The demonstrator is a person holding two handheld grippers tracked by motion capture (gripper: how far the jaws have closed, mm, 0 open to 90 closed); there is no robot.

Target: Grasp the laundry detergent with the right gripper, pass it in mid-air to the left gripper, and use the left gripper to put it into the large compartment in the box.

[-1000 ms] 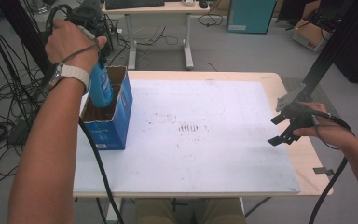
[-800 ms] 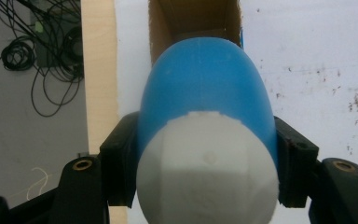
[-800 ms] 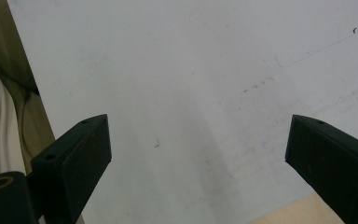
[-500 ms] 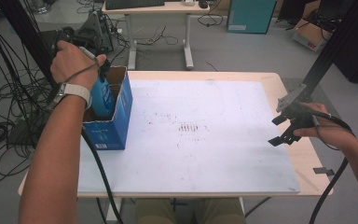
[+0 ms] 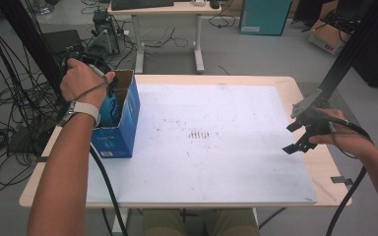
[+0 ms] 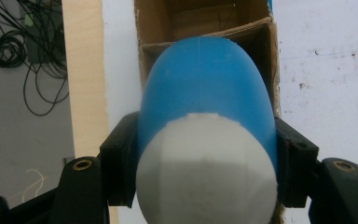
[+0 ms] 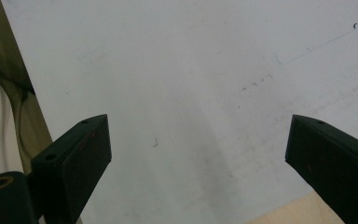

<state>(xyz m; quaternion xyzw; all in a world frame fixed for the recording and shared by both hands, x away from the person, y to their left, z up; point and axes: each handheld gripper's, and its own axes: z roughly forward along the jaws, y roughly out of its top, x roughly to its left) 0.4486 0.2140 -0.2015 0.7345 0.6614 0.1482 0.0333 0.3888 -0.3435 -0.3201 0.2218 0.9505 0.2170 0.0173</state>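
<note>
While the person worked from the near edge of the surface, the scene read from left to right as follows.

Left hand-held gripper (image 5: 109, 91): held above the open top of the box, pointing down, its jaws pinching a blue bottle by the sides, probably so that the bottle could go in upright.

Blue bottle (image 6: 207, 121): clamped between the two black jaws, its pale end toward the gripper camera and its far end aimed into the box; in the high view it sat partly inside the opening.

Blue cardboard box (image 5: 123, 129): stood at the left edge of the surface with its flaps open and the brown inside showing, likely placed there to receive the bottle; in the left gripper view a cardboard divider crossed it.

Surface (image 5: 216, 147): a pale wooden top under a white sheet with faint dark marks near the middle.

Right hand-held gripper (image 5: 295, 137): held near the right edge, well apart from the box, jaws spread with nothing between them, apparently waiting out of the way.
</note>
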